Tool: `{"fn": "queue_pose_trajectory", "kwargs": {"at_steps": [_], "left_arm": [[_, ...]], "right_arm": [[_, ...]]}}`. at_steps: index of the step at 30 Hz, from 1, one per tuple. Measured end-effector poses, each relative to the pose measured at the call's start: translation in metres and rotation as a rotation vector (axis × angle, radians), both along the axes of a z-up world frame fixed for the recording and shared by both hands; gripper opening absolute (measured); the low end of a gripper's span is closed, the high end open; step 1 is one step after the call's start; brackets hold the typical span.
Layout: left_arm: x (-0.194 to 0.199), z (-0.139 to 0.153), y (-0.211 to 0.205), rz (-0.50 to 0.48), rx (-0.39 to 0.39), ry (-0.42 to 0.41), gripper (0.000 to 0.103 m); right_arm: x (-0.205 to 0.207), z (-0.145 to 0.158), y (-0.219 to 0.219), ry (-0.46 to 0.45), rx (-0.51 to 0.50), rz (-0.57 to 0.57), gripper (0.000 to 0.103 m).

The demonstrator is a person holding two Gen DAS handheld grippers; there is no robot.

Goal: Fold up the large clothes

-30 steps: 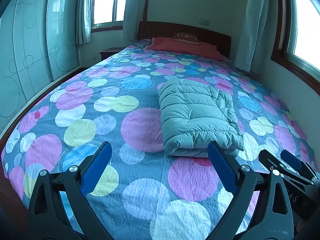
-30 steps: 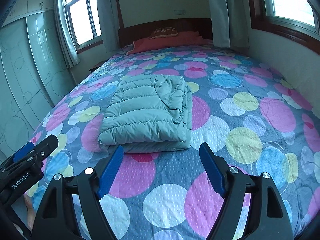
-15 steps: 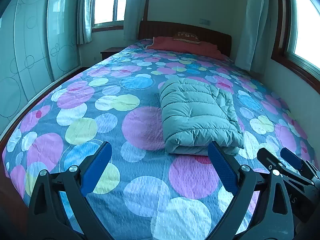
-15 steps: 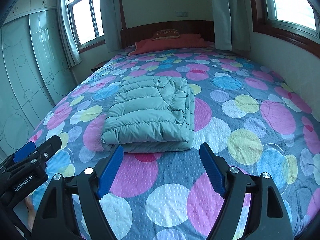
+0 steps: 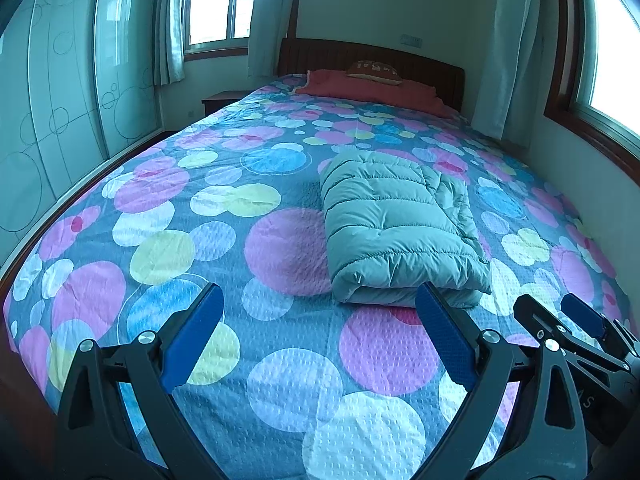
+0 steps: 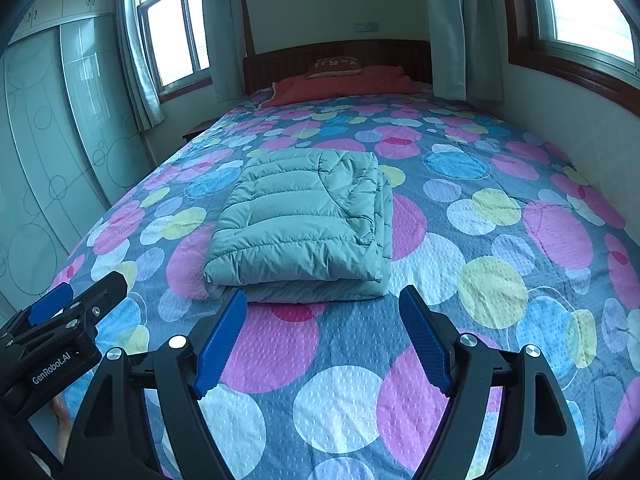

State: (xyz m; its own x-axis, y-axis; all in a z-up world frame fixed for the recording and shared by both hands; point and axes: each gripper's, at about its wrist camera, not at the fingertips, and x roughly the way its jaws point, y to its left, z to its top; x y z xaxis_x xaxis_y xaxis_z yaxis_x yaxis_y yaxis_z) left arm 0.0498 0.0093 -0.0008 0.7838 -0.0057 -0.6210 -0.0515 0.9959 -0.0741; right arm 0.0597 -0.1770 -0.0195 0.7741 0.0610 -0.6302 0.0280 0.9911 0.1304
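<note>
A pale green puffer jacket (image 5: 396, 228) (image 6: 304, 224) lies folded into a thick rectangle on the bed's spotted cover. My left gripper (image 5: 318, 300) stands open near the foot of the bed, short of the jacket and a little to its left, with nothing between its blue pads. My right gripper (image 6: 322, 300) is open too, just in front of the jacket's near folded edge, its pads empty. Each gripper shows at the edge of the other's view: the right gripper (image 5: 560, 320) at the lower right of the left wrist view, the left gripper (image 6: 80, 300) at the lower left of the right wrist view.
The bed's cover (image 5: 168, 248) has big coloured circles. A red quilt (image 5: 372, 88) and a small pillow (image 5: 374, 68) lie at the wooden headboard (image 6: 340, 56). A glass-fronted wardrobe (image 5: 60, 92) stands along the left; a wall with a window (image 6: 592, 4) runs close on the right.
</note>
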Motion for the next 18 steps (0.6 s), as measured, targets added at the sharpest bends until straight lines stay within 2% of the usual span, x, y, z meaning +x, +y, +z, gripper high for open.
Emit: {"fn": "queue_pose_trajectory", "kwargs": {"at_steps": [18], "left_arm": [[-0.0007, -0.0039, 0.002, 0.001, -0.002, 0.002, 0.096]], "right_arm": [[0.0026, -0.0034, -0.001, 0.006, -0.005, 0.01, 0.077]]}}
